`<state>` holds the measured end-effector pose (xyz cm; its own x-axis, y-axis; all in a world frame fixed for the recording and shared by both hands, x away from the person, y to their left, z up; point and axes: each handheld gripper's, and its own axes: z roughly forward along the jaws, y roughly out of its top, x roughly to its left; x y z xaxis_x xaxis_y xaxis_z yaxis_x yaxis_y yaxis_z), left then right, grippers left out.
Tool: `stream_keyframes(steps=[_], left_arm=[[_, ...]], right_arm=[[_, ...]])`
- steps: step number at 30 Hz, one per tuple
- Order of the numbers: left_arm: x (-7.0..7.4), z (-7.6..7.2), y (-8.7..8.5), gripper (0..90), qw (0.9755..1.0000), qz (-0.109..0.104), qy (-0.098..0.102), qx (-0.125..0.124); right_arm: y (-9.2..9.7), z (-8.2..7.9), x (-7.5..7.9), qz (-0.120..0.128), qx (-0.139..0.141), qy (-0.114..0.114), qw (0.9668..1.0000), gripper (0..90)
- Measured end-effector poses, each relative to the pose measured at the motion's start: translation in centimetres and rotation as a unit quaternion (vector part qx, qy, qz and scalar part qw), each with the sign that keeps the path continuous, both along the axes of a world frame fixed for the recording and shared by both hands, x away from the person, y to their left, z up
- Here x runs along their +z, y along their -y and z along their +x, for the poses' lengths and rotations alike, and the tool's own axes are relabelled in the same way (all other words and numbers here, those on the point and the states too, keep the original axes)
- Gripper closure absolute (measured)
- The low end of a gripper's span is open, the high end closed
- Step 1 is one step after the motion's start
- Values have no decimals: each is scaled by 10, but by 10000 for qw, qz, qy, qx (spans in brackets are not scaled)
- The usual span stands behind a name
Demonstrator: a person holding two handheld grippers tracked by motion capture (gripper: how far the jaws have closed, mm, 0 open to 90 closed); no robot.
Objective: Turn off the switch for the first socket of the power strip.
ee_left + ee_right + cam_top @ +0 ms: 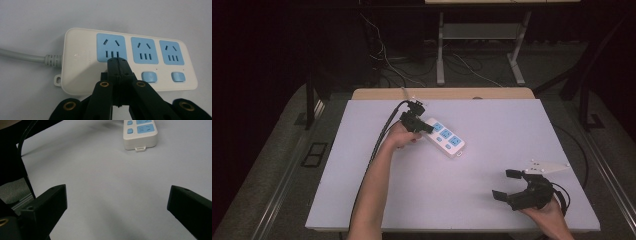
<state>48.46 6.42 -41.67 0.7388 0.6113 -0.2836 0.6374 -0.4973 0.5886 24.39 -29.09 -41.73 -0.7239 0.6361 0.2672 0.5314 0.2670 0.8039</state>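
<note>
A white power strip (pixel 447 139) with three blue sockets and blue switch buttons lies slantwise on the white table top, left of centre. My left gripper (pixel 428 128) is shut, with its joined tips down on the strip's near end. In the left gripper view the strip (pixel 80 62) lies crosswise and the shut gripper (pixel 118 62) covers the spot below the first socket, beside two visible buttons; nothing is held between the jaws. My right gripper (pixel 504 184) stands open low over the table's near right part, with nothing between its fingers. The right gripper view has the gripper (pixel 117 193) facing the strip's far end (pixel 140 138).
The strip's grey cable (pixel 22 56) runs off toward the table's far edge. The white sheet (pixel 512 125) covers a wooden table (pixel 442 93). Desk legs and loose cables (pixel 462 65) stand on the floor beyond. The left gripper's black cable (pixel 377 145) trails along the forearm.
</note>
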Motion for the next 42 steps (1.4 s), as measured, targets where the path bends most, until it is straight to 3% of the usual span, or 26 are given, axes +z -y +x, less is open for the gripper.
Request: stream_keyframes(steps=[5, 17, 19, 23, 30, 37, 42], left_arm=[[-1, -1, -1, 898, 10000, -66, -5, 59], [2, -5, 2, 896, 9998, 96, 145, 62], [6, -6, 1, 895, 9997, -131, 191, 117], [15, -10, -1, 895, 9989, -323, 319, 90], [30, -18, -6, 894, 9981, -253, 547, 115], [45, -31, -22, 888, 9961, -283, 791, 253], [56, -42, -35, 762, 9951, -308, 918, 218]], right_arm=[[0, 0, 0, 2, -3, 5, 10000, 25], [2, 1, 0, 45, -40, -4, 10000, 25], [2, 1, 0, 58, -47, -2, 10000, 25], [3, 1, 0, 65, -61, -2, 10000, 24], [3, 1, 0, 64, -74, 13, 10000, 25], [3, 1, 0, 62, -83, 15, 9999, 24], [3, 1, 0, 67, -99, 23, 9999, 25]])
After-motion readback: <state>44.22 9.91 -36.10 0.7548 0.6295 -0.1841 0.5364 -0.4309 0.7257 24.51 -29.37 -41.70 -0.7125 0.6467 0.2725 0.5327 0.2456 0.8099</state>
